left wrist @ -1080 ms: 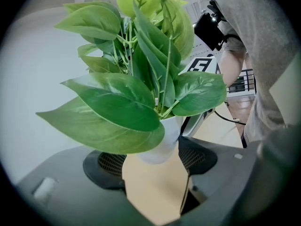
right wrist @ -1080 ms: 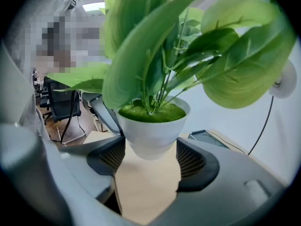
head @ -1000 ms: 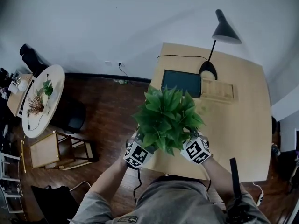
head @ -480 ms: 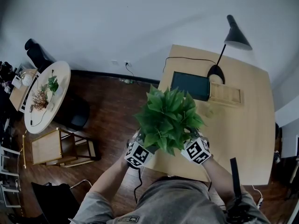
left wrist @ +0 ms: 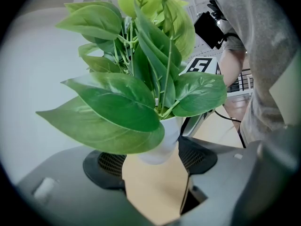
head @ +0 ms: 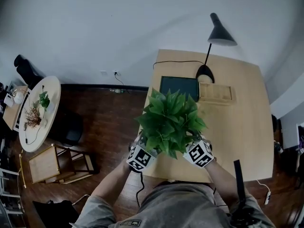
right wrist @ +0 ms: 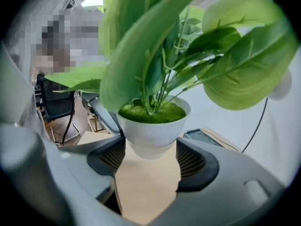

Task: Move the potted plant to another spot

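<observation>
from the head view, the potted plant hung off the surface over the near left part of the wooden counter, close in front of my operator's chest. its leaves spread over the counter's left edge and hid the pot from above. the two marker cubes showed just under the foliage, one on each side, so the plant sat between the two claws.

the left claw had its jaws set around the narrow base of the white pot. the pad on the right of that view touched the pot's wall, while a big leaf covered most of the other pad (so i couldn't see that contact cleanly). i read it as clamped on the pot, which leaned a little in that view.

the right claw showed it plainer. the pot's base sat squarely between the two mesh pads, both pressing its sides, and the green moss at the rim was level. pale wood showed below the pot in both claw views, with a gap between pot and counter.

farther back on the counter stood a black lamp, a dark screen and a wooden tray just beside it, all well apart from the plant. dark wooden floor lay to the left.
</observation>
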`<control>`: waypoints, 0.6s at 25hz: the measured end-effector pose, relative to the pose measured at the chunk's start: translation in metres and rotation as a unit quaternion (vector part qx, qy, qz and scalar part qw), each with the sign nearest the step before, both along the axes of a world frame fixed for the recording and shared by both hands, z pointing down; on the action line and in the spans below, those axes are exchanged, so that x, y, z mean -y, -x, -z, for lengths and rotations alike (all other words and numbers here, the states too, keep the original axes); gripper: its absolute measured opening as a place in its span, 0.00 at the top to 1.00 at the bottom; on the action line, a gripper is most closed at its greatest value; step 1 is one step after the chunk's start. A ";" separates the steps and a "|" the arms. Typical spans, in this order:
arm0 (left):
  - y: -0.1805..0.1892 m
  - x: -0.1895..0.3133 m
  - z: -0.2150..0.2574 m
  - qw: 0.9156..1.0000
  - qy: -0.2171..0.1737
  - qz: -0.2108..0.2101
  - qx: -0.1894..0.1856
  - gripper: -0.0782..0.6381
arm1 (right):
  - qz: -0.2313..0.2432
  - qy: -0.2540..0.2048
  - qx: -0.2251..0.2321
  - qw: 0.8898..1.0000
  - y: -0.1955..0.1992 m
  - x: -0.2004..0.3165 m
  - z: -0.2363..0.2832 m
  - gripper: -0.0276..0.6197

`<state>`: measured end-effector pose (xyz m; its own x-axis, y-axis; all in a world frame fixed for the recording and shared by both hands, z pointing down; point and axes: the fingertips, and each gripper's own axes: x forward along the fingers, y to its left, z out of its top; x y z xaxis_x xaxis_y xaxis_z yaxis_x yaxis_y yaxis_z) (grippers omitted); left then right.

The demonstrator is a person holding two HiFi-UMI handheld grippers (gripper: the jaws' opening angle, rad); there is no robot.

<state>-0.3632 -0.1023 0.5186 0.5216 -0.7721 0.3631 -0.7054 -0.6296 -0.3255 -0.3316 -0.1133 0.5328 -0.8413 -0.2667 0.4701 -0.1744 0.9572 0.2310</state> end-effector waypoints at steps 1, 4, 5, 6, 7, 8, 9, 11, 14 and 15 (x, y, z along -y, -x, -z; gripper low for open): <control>-0.008 0.003 0.000 1.000 0.000 -0.008 -0.001 0.41 | -0.008 0.000 -0.001 1.000 -0.008 0.003 0.000 0.43; -0.033 0.012 0.000 1.000 -0.001 -0.030 -0.003 0.41 | -0.031 -0.002 -0.002 1.000 -0.033 0.010 0.000 0.43; -0.042 0.015 0.000 0.999 -0.001 -0.037 -0.004 0.41 | -0.038 -0.003 -0.003 0.999 -0.042 0.012 0.000 0.43; -0.051 0.017 0.000 0.999 -0.002 -0.044 -0.005 0.41 | -0.044 -0.003 -0.003 0.999 -0.052 0.015 0.000 0.43; -0.060 0.020 0.000 0.999 -0.001 -0.050 -0.005 0.41 | -0.051 -0.004 -0.004 0.999 -0.061 0.017 0.000 0.43; -0.070 0.023 0.000 0.998 -0.001 -0.057 -0.006 0.41 | -0.057 -0.004 -0.004 0.998 -0.071 0.019 0.000 0.43; -0.080 0.025 0.000 0.998 -0.001 -0.063 -0.006 0.41 | -0.063 -0.005 -0.004 0.998 -0.081 0.021 0.000 0.43; -0.100 0.031 0.000 0.997 0.000 -0.073 -0.008 0.41 | -0.073 -0.005 -0.004 0.997 -0.102 0.026 0.001 0.43; -0.137 0.040 0.000 0.996 0.002 -0.087 -0.009 0.41 | -0.087 -0.003 -0.005 0.996 -0.138 0.035 0.000 0.43; -0.150 0.043 0.000 0.996 0.002 -0.092 -0.009 0.41 | -0.090 -0.001 -0.005 0.996 -0.151 0.038 0.000 0.43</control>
<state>-0.2127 -0.1458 0.5184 0.6612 -0.6609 0.3549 -0.5835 -0.7505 -0.3104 -0.1808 -0.1510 0.5330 -0.7748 -0.4146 0.4774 -0.3415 0.9098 0.2359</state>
